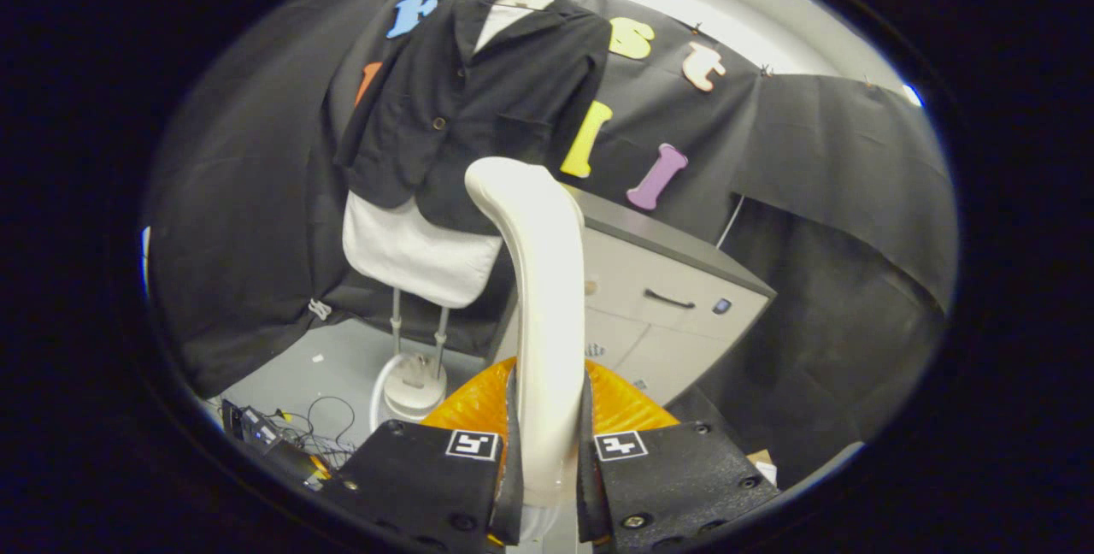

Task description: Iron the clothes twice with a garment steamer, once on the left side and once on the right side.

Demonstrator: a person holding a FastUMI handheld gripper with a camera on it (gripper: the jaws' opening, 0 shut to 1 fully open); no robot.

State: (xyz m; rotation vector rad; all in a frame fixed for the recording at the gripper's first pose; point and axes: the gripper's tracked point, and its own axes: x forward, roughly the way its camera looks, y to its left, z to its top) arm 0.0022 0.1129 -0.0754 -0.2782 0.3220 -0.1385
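Observation:
My gripper (547, 443) is shut on the cream-white handle of the garment steamer (538, 280), which rises between the fingers and curves over at its top toward the clothes. Beyond it hangs a black jacket (466, 101) over a white shirt (410, 250) on a hanger, held up by a white stand (416, 383) with two thin poles. The steamer's curved top sits in front of the jacket's lower hem, apart from the cloth. An orange ribbed part (466, 404) shows just behind the fingers, around the handle's base.
A grey-topped cabinet with drawers (667, 297) stands to the right of the steamer, behind it. Cables and small devices (282, 434) lie on the floor to the left of the fingers. Black cloth walls close off the back and right.

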